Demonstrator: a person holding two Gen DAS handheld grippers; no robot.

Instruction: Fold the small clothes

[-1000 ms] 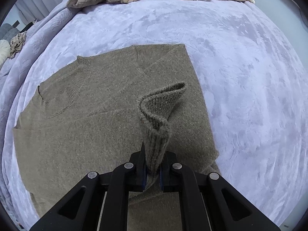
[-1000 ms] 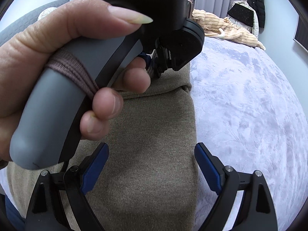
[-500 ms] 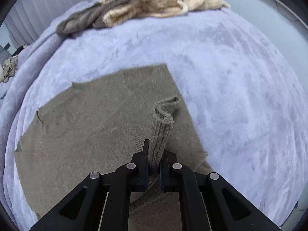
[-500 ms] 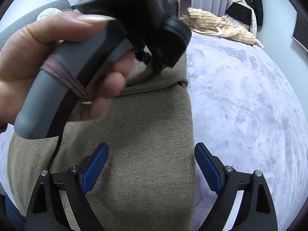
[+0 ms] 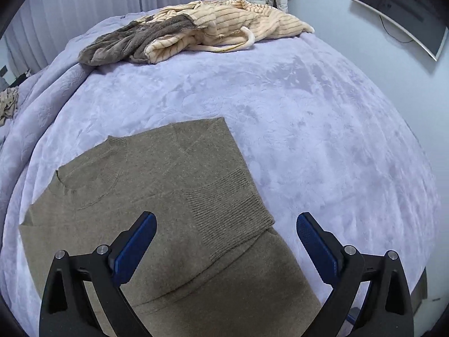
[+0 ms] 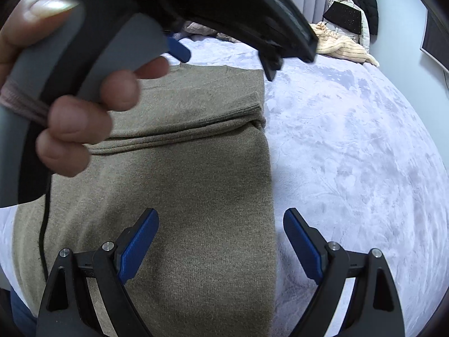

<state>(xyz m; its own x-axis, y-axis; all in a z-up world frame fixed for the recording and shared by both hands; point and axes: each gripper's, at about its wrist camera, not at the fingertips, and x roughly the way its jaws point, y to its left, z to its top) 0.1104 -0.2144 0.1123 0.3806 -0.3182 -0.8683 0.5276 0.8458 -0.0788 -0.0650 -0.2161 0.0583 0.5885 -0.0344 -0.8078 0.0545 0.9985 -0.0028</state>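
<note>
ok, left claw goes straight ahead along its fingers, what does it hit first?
Most likely the ribbed cuff of the folded-in sleeve on the olive sweater. The open left claw hangs just above it; depth is unclear, nothing else intervenes.

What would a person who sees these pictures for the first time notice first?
The olive-brown sweater draws the eye first: it lies flat on the lilac bedspread, with one ribbed sleeve cuff folded across its body. Both the left gripper and the right gripper hang open above it, holding nothing. At the far edge of the bed lies a heap of cream striped clothes.
</note>
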